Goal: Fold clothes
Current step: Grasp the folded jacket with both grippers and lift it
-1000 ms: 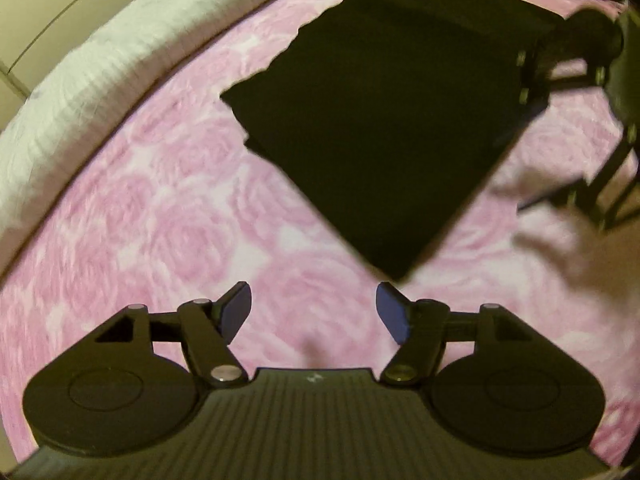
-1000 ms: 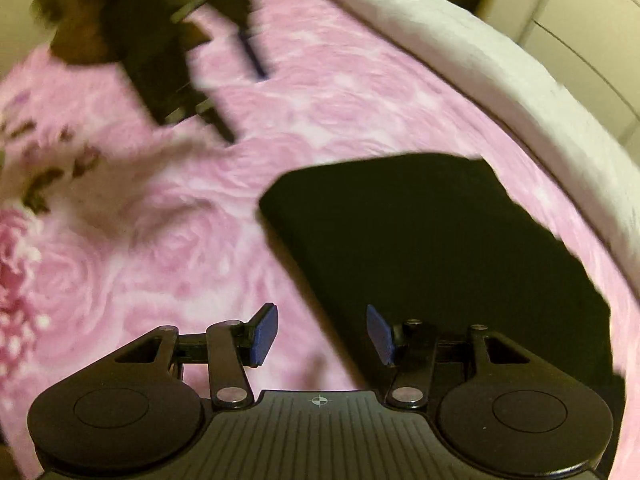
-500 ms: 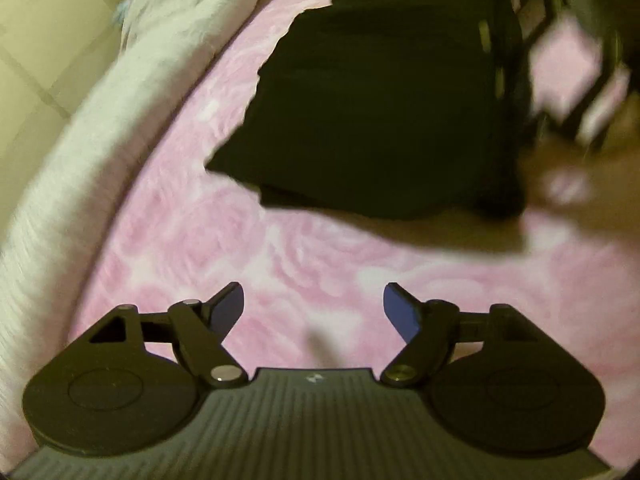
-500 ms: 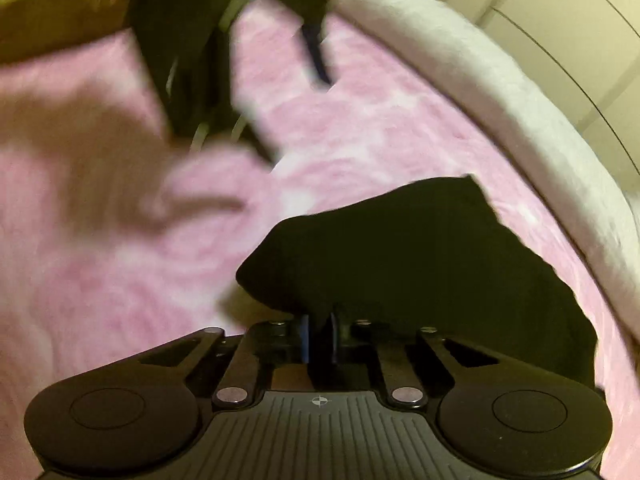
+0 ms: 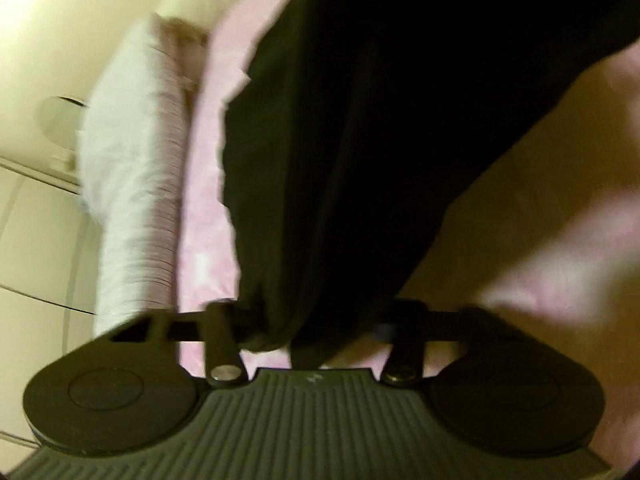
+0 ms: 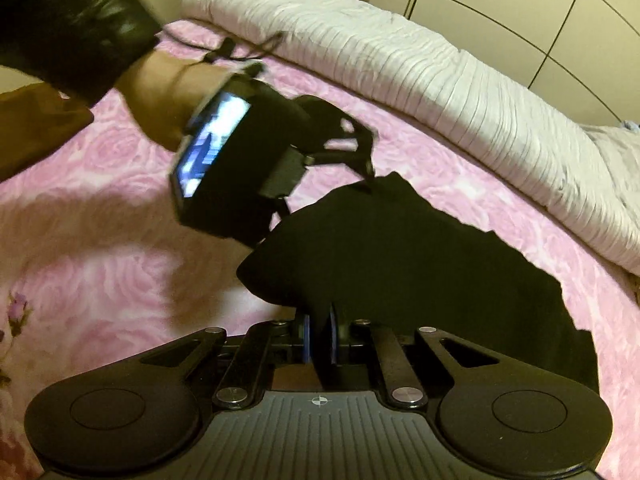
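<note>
A pink rose-patterned bedspread (image 6: 120, 184) covered the bed, with a rumpled white ribbed quilt (image 6: 460, 80) along its far edge and pale panelled cupboard doors (image 6: 540, 12) behind; the dark folded cloth garment (image 6: 400, 264) lay on the spread, one edge lifted; the right claw (image 6: 319, 338) pinched that near edge tight; the left claw (image 5: 312, 326), jaws just closing, had the cloth bunched between them.

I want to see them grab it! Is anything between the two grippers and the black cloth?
Nothing visible. The right gripper is shut on the black cloth's near edge. The left gripper has just been closing with cloth between its fingers.
</note>
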Motion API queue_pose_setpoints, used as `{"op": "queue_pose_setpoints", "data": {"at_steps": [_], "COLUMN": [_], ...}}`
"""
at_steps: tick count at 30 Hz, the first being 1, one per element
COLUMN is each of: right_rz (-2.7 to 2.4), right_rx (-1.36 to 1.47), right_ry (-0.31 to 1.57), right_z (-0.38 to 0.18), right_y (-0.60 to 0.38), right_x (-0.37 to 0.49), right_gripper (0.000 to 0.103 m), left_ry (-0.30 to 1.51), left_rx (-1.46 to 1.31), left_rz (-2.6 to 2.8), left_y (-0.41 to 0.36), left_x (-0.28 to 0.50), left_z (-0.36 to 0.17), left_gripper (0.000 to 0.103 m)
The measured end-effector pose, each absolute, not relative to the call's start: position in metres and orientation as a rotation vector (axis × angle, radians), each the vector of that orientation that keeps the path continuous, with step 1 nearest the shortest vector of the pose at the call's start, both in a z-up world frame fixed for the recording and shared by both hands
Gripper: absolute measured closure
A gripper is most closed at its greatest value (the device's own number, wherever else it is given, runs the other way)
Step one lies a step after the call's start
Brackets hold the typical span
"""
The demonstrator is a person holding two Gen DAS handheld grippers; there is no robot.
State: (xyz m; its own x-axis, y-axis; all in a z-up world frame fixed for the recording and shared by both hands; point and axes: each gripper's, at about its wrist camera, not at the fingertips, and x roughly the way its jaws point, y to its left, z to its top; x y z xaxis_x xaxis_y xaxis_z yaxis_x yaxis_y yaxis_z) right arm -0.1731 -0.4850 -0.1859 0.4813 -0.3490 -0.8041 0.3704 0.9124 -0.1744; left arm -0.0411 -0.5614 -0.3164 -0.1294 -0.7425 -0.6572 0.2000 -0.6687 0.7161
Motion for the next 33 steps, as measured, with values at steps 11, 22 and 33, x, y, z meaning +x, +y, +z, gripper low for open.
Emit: {"op": "queue_pose_setpoints", "data": {"at_steps": [11,22,33], "right_rz": [-0.459,-0.608,-0.918], "right_rx": [0.343,0.794,1.200], "right_ry": [0.751,0.359,0.235], "right_z": [-0.151,-0.118,-0.227], "right_y": [-0.510,-0.608,-0.672], "right_x": [-0.228,-0.423,-0.587], "right_gripper": [0.095,0.096,0.096], "left_ry": [-0.602,-0.624,-0.493], "left_rx": [1.572,1.571,1.721], "left_rz": [-1.788,-1.858,-2.020], "left_y": [-0.612,-0.725,-0.803], "left_x": [-0.080,-0.264,-0.408], "left_z": [-0.232,-0.153,-0.268], "left_gripper": [0.092,0.093,0.092]}}
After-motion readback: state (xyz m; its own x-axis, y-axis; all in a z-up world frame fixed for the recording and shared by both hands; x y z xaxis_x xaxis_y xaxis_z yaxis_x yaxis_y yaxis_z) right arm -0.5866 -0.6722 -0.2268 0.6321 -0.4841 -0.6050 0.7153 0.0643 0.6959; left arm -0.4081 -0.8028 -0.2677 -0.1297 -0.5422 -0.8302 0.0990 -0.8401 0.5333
